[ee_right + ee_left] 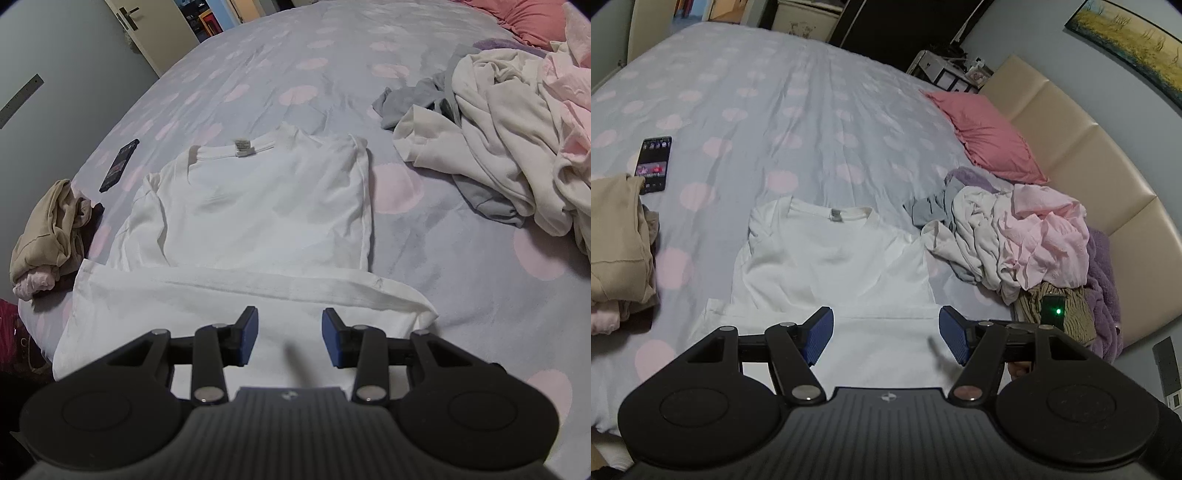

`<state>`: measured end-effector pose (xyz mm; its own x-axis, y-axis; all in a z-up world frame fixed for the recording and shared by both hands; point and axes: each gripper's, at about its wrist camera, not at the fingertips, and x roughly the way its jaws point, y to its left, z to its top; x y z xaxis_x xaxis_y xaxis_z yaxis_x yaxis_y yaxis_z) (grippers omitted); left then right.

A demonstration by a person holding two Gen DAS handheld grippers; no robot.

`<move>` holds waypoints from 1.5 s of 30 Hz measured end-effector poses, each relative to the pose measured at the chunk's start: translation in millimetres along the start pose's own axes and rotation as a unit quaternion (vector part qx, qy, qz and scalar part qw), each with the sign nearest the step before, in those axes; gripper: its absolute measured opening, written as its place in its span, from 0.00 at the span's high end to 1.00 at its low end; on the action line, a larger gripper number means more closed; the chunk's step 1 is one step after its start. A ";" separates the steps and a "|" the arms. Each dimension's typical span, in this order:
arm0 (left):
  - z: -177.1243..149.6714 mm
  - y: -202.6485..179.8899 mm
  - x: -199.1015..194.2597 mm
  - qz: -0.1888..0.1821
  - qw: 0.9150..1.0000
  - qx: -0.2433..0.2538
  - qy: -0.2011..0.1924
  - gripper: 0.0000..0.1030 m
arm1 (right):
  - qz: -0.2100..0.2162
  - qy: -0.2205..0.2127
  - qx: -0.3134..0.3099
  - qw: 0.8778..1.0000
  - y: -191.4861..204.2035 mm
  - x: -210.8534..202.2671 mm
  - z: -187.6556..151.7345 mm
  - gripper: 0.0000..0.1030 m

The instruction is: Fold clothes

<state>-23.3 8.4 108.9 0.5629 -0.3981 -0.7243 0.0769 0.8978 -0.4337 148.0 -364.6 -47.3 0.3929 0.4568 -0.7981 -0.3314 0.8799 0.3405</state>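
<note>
You are hovering both tools, left tool [886, 334] and right tool [290, 338], jaws apart, over the half-folded white shirt [258, 199], risking snagging only one layer.

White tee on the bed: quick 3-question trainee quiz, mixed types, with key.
1. True or false: the left gripper is shut on the tee.
2. Which lies nearest the phone? A) beige garment B) pink pillow C) unfolded pile
3. Fill in: the tee's neck label points ____ from the right gripper.

Key: 1 false, both grippers are open above the tee; 2 A; 3 away.
</note>
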 end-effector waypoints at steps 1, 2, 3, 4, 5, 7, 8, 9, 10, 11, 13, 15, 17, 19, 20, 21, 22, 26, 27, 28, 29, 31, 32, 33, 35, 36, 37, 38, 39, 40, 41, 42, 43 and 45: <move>-1.0 -0.2 -1.3 0.006 1.000 0.007 -0.014 0.39 | 0.000 0.000 0.000 1.000 -0.1 0.0 0.3 0.59; -2.1 0.6 -0.5 0.012 0.999 0.015 -0.025 0.39 | 0.000 -0.001 0.000 1.000 0.1 -0.3 1.1 0.59; -1.2 3.6 1.8 0.013 0.999 0.017 -0.029 0.39 | 0.000 -0.003 -0.001 1.000 0.4 -0.7 1.8 0.59; 2.0 11.7 9.8 0.010 0.999 0.021 -0.027 0.39 | 0.000 -0.004 -0.001 1.000 0.6 -1.0 2.7 0.59; 5.3 19.7 17.8 0.007 0.999 0.024 -0.025 0.39 | -0.001 -0.007 -0.002 1.000 1.2 -1.2 5.3 0.58; 11.7 35.8 33.9 0.002 0.999 0.030 -0.020 0.37 | -0.001 -0.016 -0.005 1.000 2.0 -2.2 12.7 0.58; 15.4 44.3 42.9 -0.001 0.999 0.034 -0.017 0.37 | -0.001 -0.021 -0.004 1.000 -1.4 -2.4 18.8 0.57; 22.4 56.1 58.9 -0.002 0.999 0.042 -0.004 0.37 | -0.002 -0.027 -0.003 1.000 -4.7 -2.7 25.0 0.54; 28.1 68.4 75.0 0.000 0.999 0.043 0.008 0.37 | -0.002 -0.033 -0.002 0.999 -8.1 -3.0 31.1 0.48; 33.9 81.8 92.0 0.007 0.999 0.041 0.015 0.37 | -0.003 -0.038 -0.001 0.999 -11.4 -3.2 37.3 0.45; 45.6 109.0 126.1 0.021 0.999 0.035 0.029 0.37 | -0.004 -0.049 0.002 0.999 -18.1 -3.7 49.6 0.43; 60.1 135.2 158.1 0.045 0.998 0.013 0.041 0.37 | -0.005 -0.060 0.004 0.998 -24.8 -4.2 61.8 0.42; 74.6 158.0 187.8 0.061 0.997 -0.008 0.057 0.37 | -0.006 -0.071 0.006 0.997 -31.5 -4.3 74.1 0.41; 83.1 168.3 206.5 0.056 0.996 -0.005 0.065 0.37 | -0.005 -0.062 0.005 0.998 -38.3 6.1 85.8 0.37; 86.3 171.6 215.2 0.055 0.996 0.000 0.068 0.37 | -0.004 -0.058 0.004 0.998 -41.7 11.3 91.6 0.36; 89.6 174.8 223.9 0.053 0.996 0.005 0.072 0.37 | -0.004 -0.054 0.004 0.999 -45.1 16.5 97.4 0.33; 92.6 177.8 232.3 0.053 0.996 0.011 0.074 0.37 | -0.003 -0.050 0.003 0.999 -48.6 21.7 103.3 0.32; 94.0 183.1 253.7 0.065 0.995 0.036 0.073 0.37 | -0.003 -0.033 0.004 0.999 -59.3 45.6 124.3 0.31; 94.4 185.5 258.0 0.061 0.995 0.036 0.072 0.37 | -0.003 -0.031 0.010 0.999 -61.1 51.4 128.2 0.31; 94.8 186.2 261.7 0.054 0.995 0.038 0.071 0.37 | -0.003 -0.029 0.015 0.999 -62.9 57.3 132.2 0.31; 95.1 186.9 265.5 0.046 0.996 0.040 0.069 0.37 | -0.004 -0.026 0.021 0.999 -64.6 63.1 136.0 0.31; 95.7 188.1 273.2 0.033 0.996 0.044 0.066 0.37 | -0.007 -0.021 0.028 0.999 -65.8 73.4 141.3 0.31; 95.9 187.8 278.3 0.033 0.996 0.043 0.069 0.37 | -0.005 -0.018 0.029 0.999 -65.6 77.9 142.4 0.31; 95.9 187.5 283.0 0.034 0.996 0.042 0.071 0.37 | -0.003 -0.015 0.030 0.999 -65.4 82.4 143.6 0.31; 97.3 186.3 288.2 0.031 0.996 0.041 0.068 0.37 | 0.002 -0.009 0.031 0.999 -63.8 90.9 145.2 0.31; 98.7 186.1 290.7 0.029 0.997 0.039 0.067 0.37 | 0.005 -0.006 0.030 1.000 -62.5 95.0 145.7 0.31; 99.8 187.6 292.4 0.021 0.997 0.033 0.066 0.37 | 0.008 -0.003 0.030 1.000 -61.2 99.1 146.2 0.31; 100.9 189.3 294.2 0.013 0.997 0.025 0.065 0.37 | 0.010 0.001 0.028 1.000 -59.7 103.7 146.7 0.31; 101.9 192.6 295.8 0.000 0.998 0.014 0.066 0.38 | 0.011 0.003 0.027 1.000 -58.2 107.8 147.2 0.31; 102.8 195.8 297.4 -0.011 0.998 0.002 0.066 0.52 | 0.013 0.002 0.026 1.000 -57.2 106.6 147.7 0.31; 103.7 198.9 298.3 -0.011 0.998 -0.006 0.068 0.60 | 0.015 0.001 0.024 1.000 -56.2 105.4 148.2 0.31; 105.0 200.1 298.9 0.002 0.998 -0.007 0.069 0.78 | 0.017 -0.001 0.022 1.000 -55.1 104.2 148.7 0.34; 105.9 202.2 299.2 0.009 0.997 -0.003 0.071 0.82 | 0.020 -0.002 0.021 1.000 -54.1 103.0 149.2 0.42; 106.9 206.8 298.6 -0.004 0.997 -0.001 0.074 0.89 | 0.024 -0.005 0.018 1.000 -52.0 100.7 150.2 0.59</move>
<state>248.6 95.3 -139.8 0.4354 -0.4287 -0.7916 0.0790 0.8941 -0.4408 333.7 -344.7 -70.7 0.3858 0.4996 -0.7756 -0.3196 0.8610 0.3956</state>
